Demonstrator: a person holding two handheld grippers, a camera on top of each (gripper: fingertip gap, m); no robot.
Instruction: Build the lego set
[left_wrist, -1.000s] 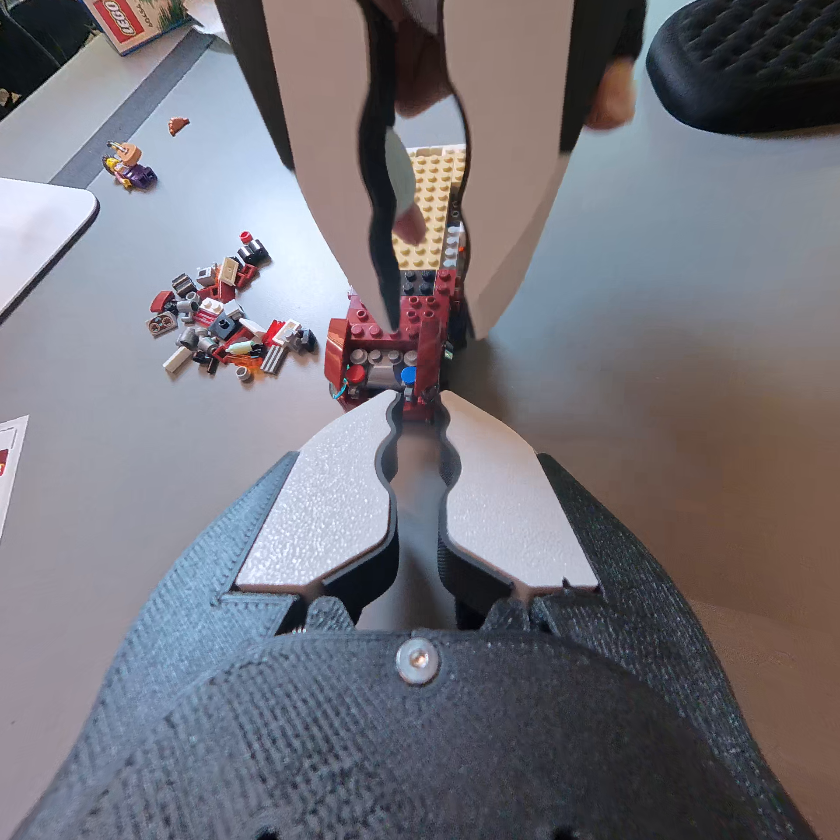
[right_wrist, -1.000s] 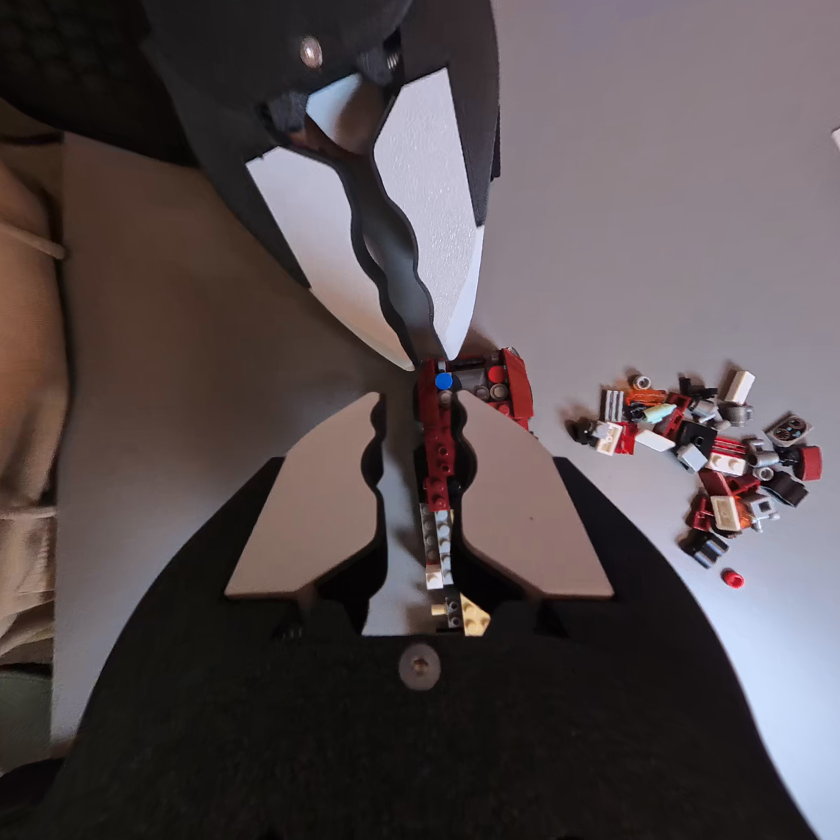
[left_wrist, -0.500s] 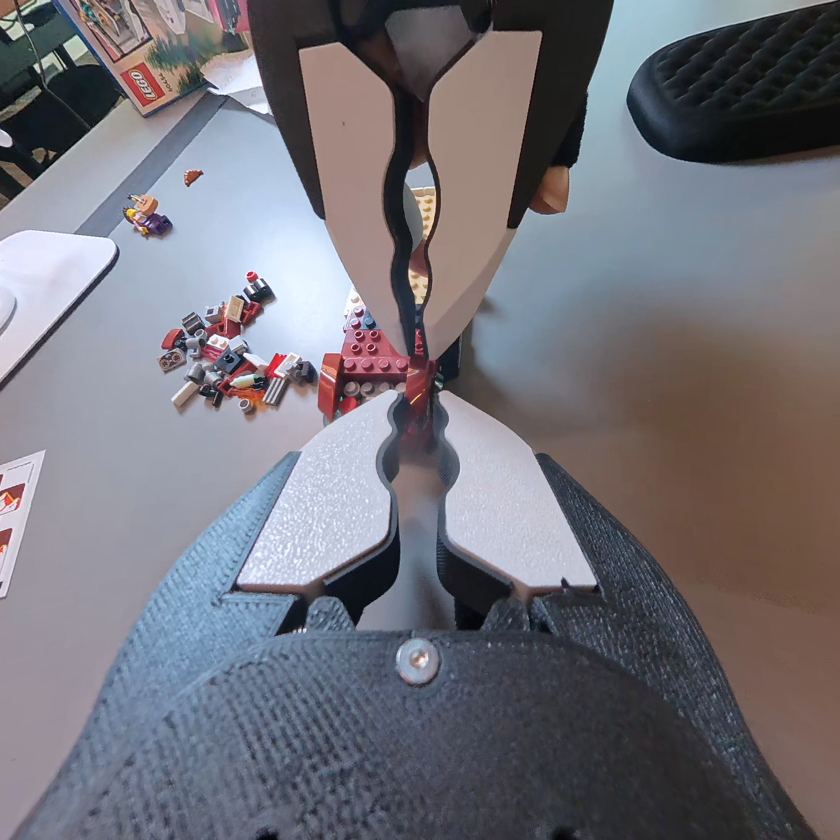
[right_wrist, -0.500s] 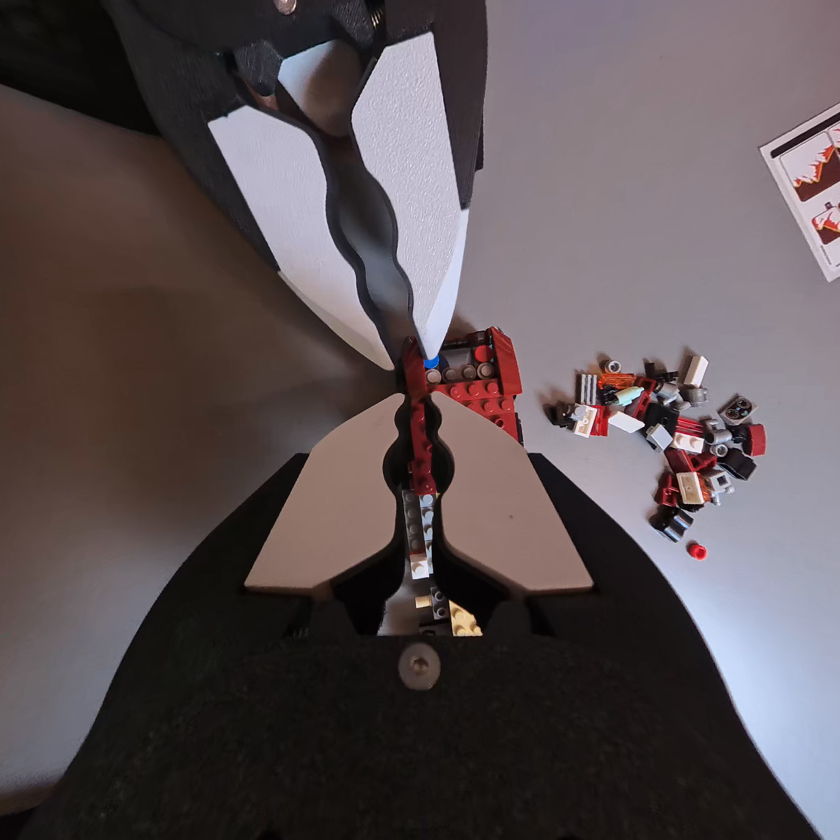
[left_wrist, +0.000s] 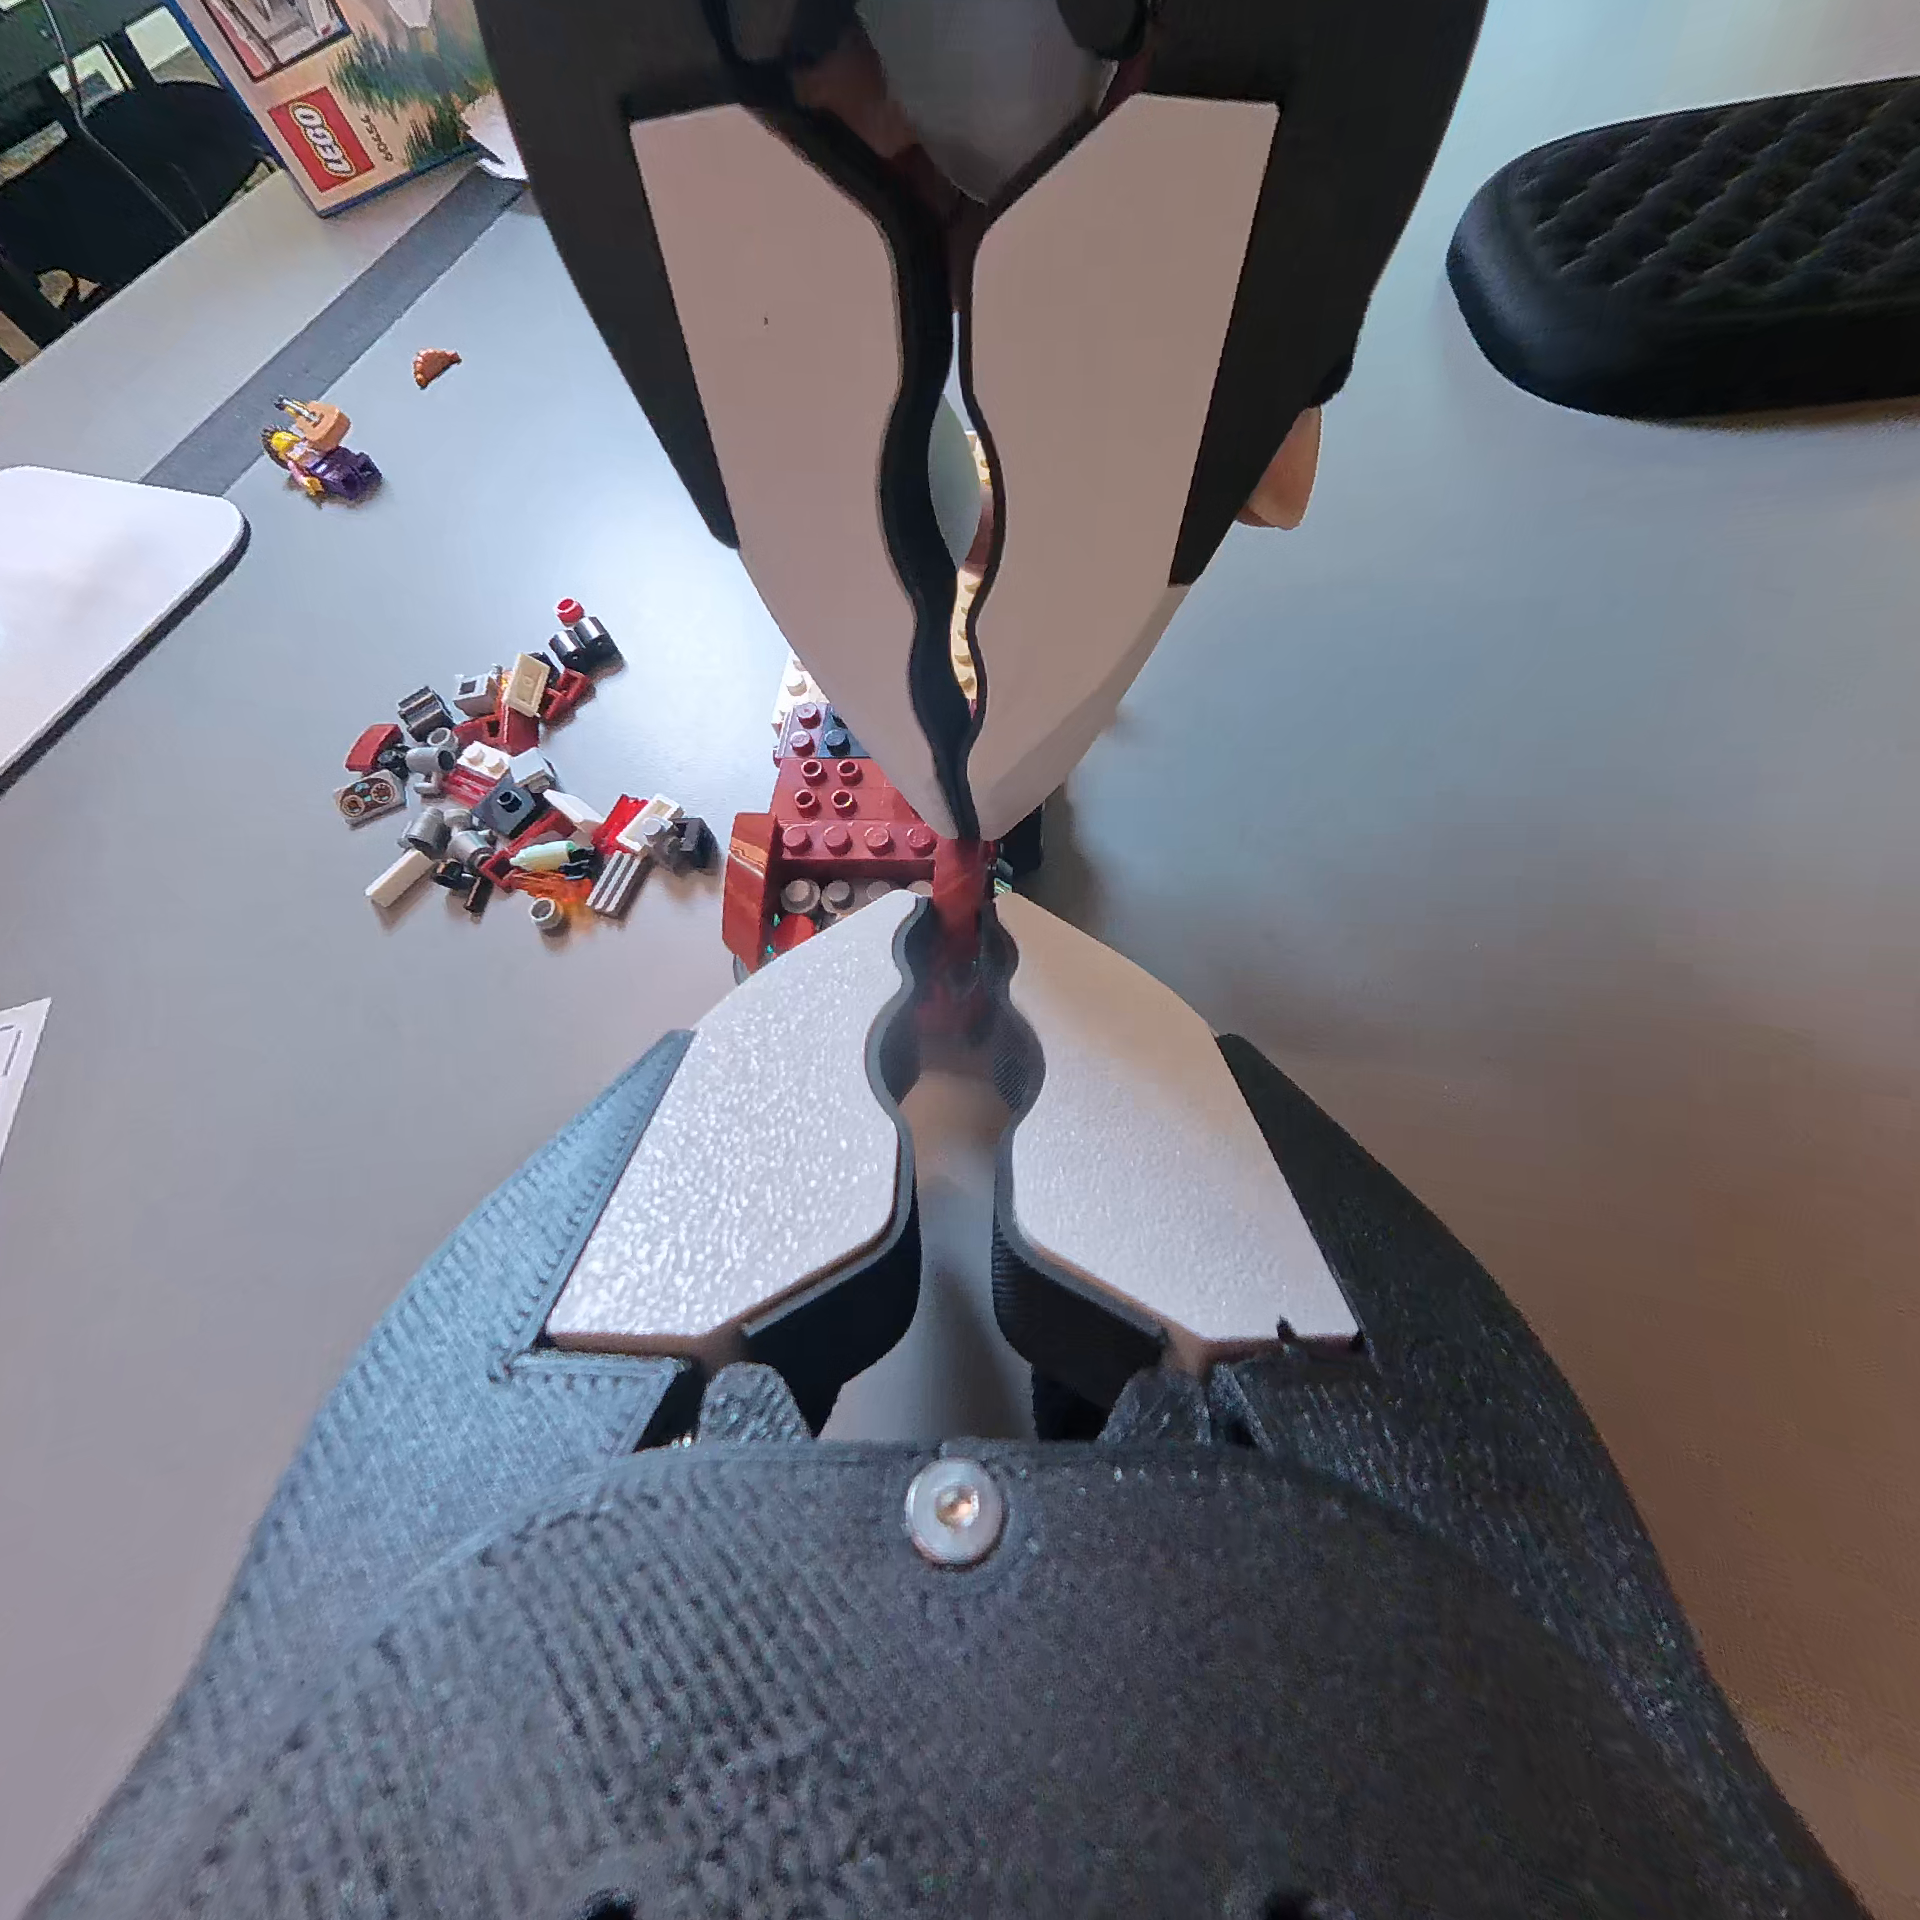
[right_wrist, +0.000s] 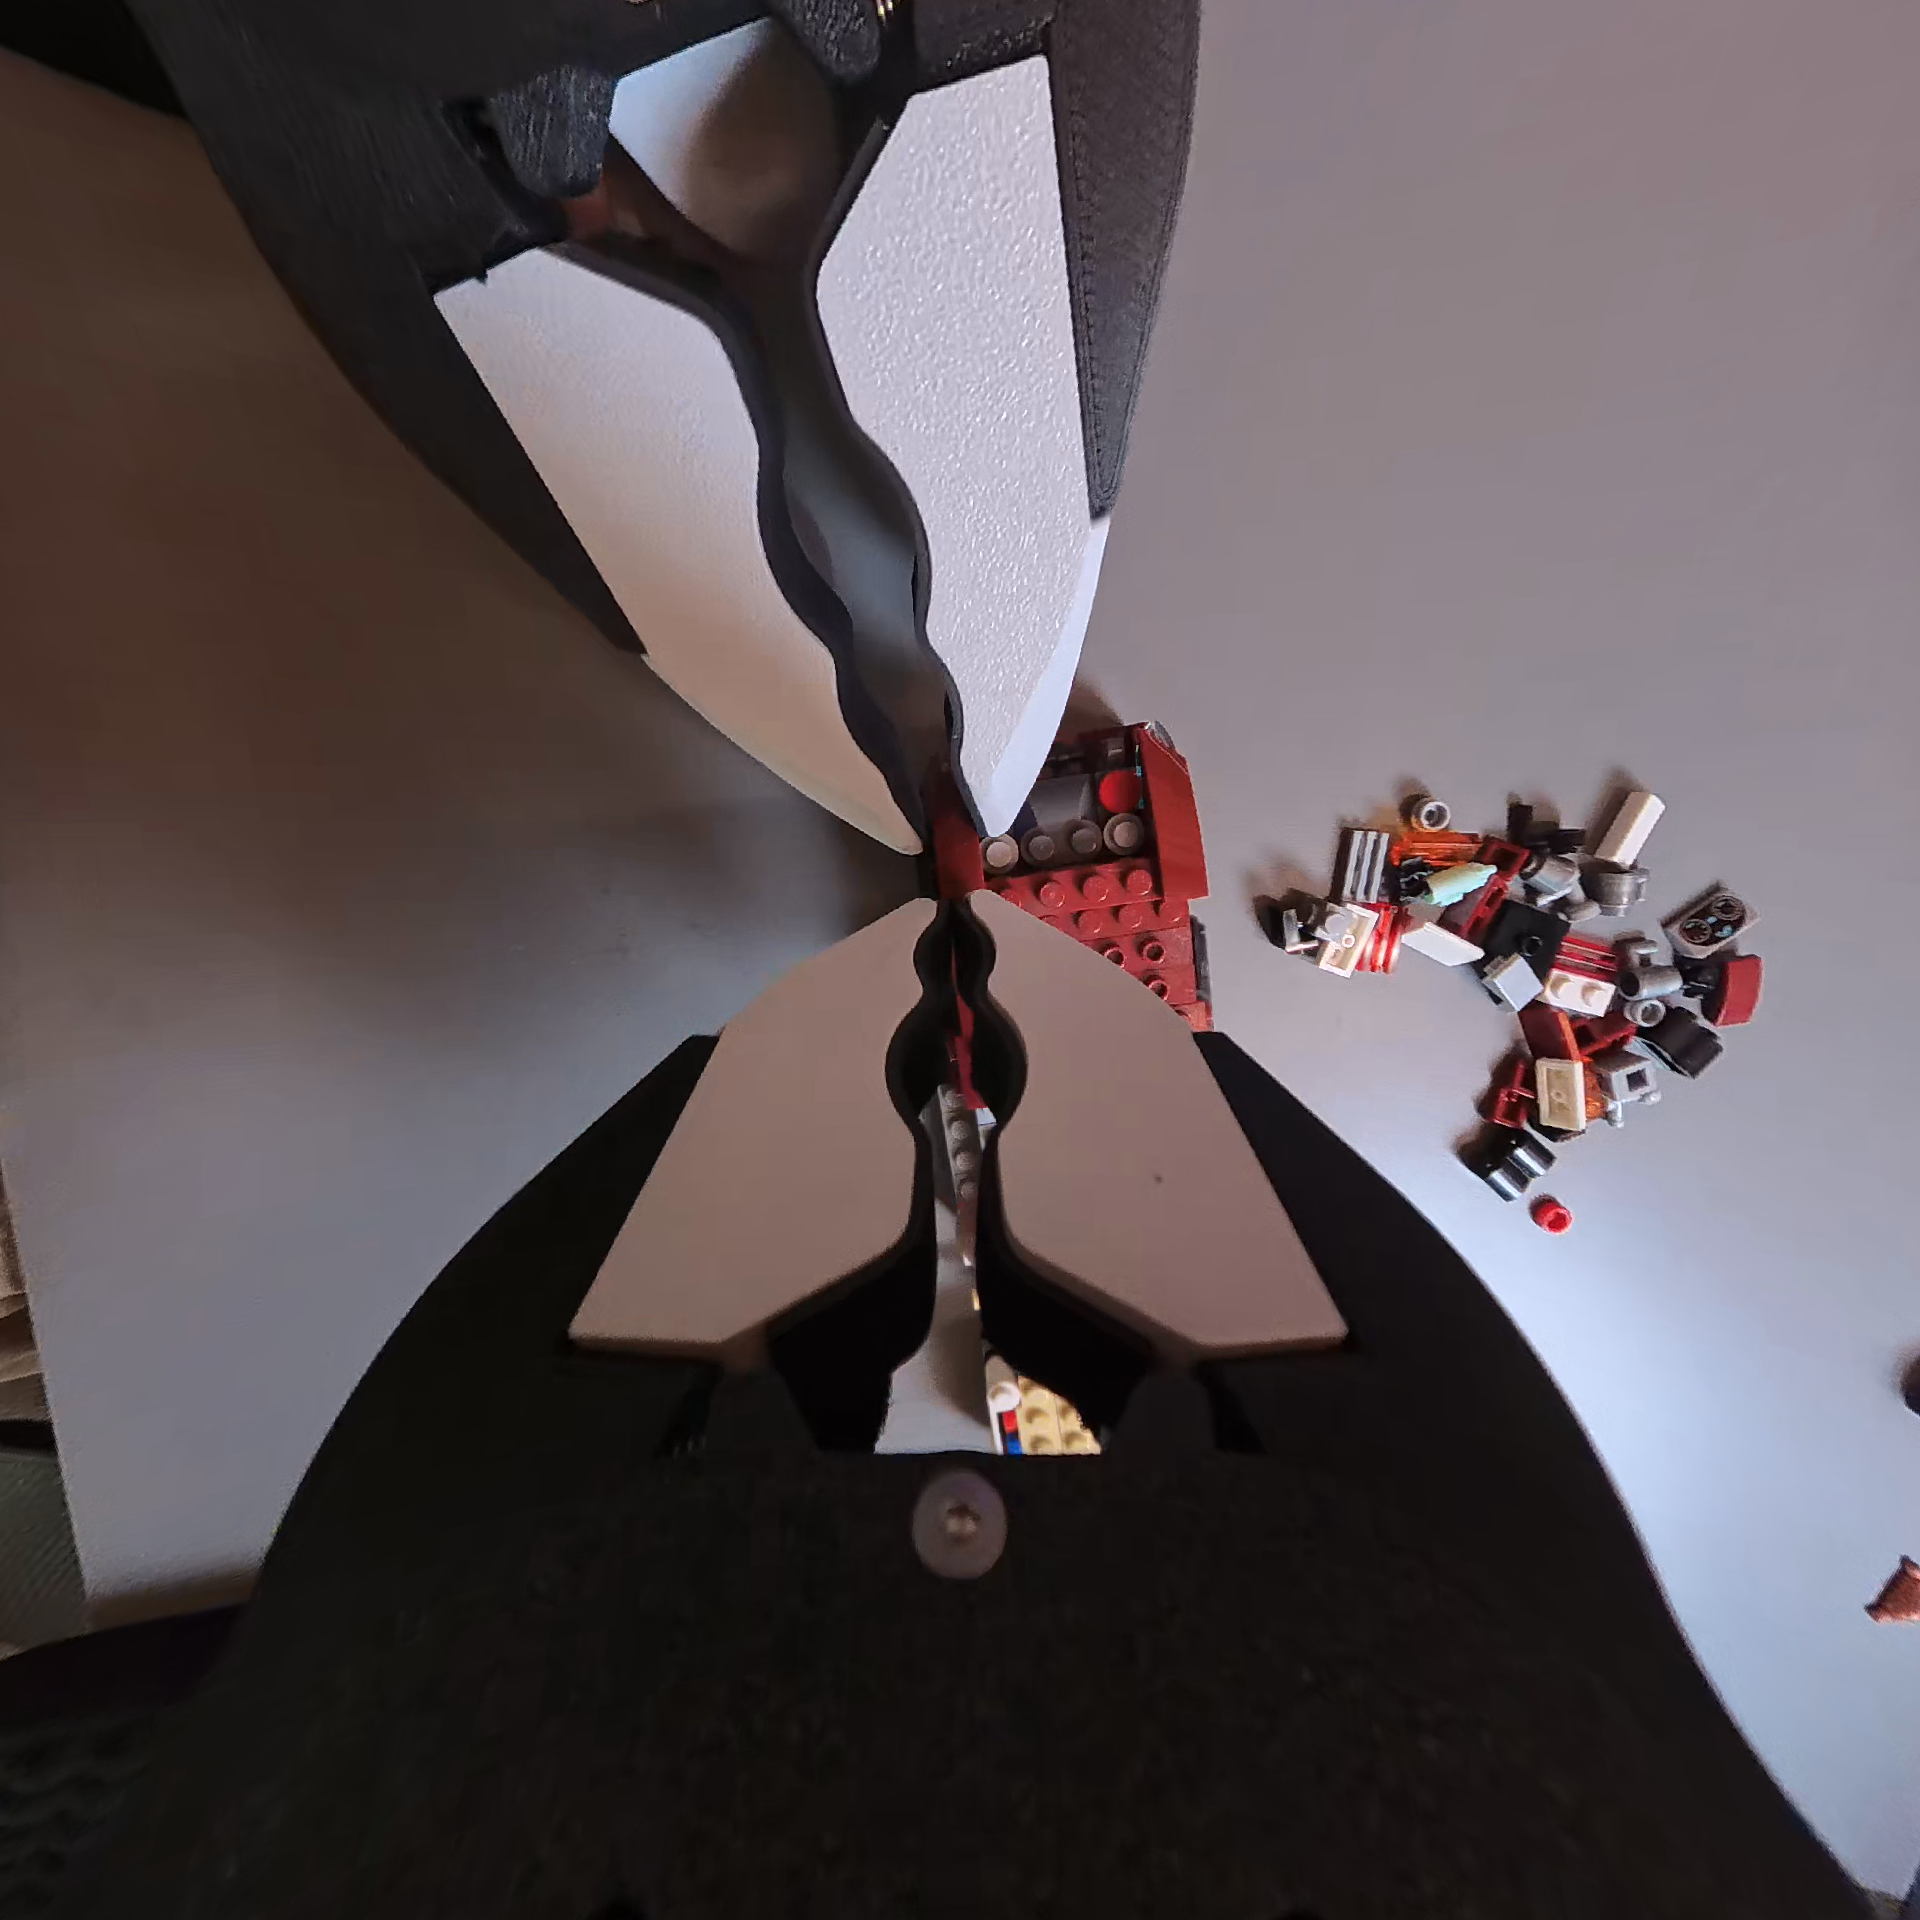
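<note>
The left gripper (left_wrist: 958, 914) is clamped on the dark red side wall of the brick model (left_wrist: 831, 842) at its tips. Opposite, the right gripper (right_wrist: 951, 909) pinches that wall too. The model looks light, rigid and liable to snap apart. Loose bricks (left_wrist: 488, 769) lie to the left.

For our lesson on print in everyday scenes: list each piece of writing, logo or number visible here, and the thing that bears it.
Cardboard box, far left corner of the table: a white-lettered logo on a red patch; I do not copy out its wording.
Paper sheet, left edge: printed marks, too cropped to read.
Grey printed tile in the loose brick pile: dial pictures, no words.
Dark red brick model: no writing visible.
</note>
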